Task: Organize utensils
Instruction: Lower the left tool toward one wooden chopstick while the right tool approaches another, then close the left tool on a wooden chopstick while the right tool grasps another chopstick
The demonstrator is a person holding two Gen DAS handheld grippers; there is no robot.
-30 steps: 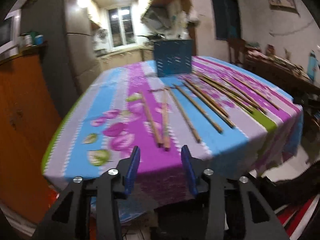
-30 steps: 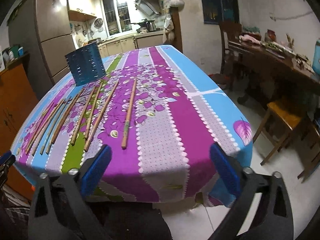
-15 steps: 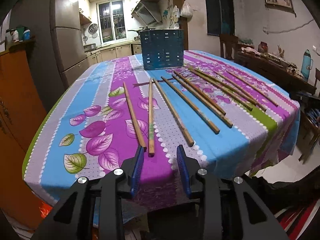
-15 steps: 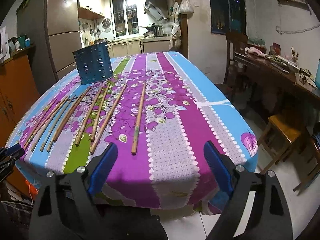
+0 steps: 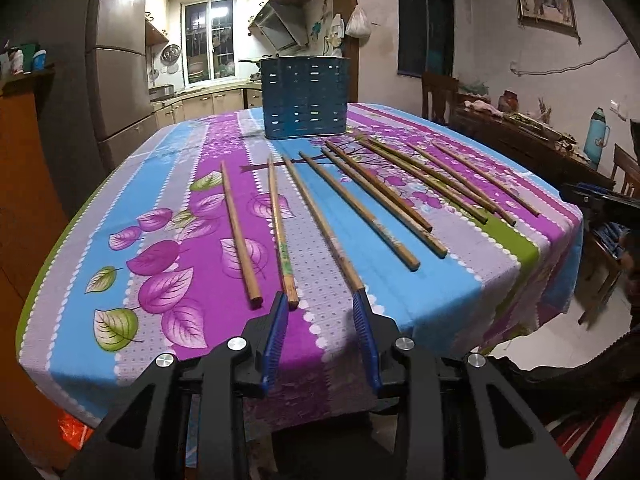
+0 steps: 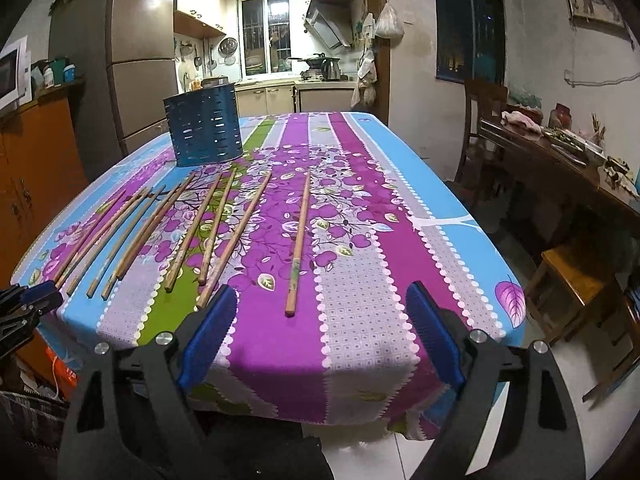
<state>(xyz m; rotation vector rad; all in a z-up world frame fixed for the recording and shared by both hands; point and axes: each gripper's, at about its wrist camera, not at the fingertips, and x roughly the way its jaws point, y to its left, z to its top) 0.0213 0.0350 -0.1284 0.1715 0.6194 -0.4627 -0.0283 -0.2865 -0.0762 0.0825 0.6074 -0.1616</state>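
Several wooden chopsticks lie side by side on the flowered tablecloth (image 5: pixel 180 240), tips pointing toward a blue perforated utensil holder (image 5: pixel 306 98) at the far end. My left gripper (image 5: pixel 319 296) hovers open at the near table edge. Its left finger sits just beside the end of a green-marked chopstick (image 5: pixel 280 232), its right finger by the end of another chopstick (image 5: pixel 326 232), and nothing lies between them. My right gripper (image 6: pixel 321 289) stands wide open at the same edge, with a lone chopstick (image 6: pixel 298 244) ending just ahead of its gap. The holder (image 6: pixel 204 130) stands upright.
An orange cabinet (image 6: pixel 36 160) and a refrigerator (image 6: pixel 136 60) stand left of the table. A dark wooden side table (image 6: pixel 560 168) with clutter, a chair and a wooden stool (image 6: pixel 576 280) are on the right. The left gripper (image 6: pixel 28 300) shows at the right view's left edge.
My left gripper has come down and closer to the chopstick ends, and its jaws have narrowed slightly. The right gripper has rolled level and its jaws have narrowed a little.
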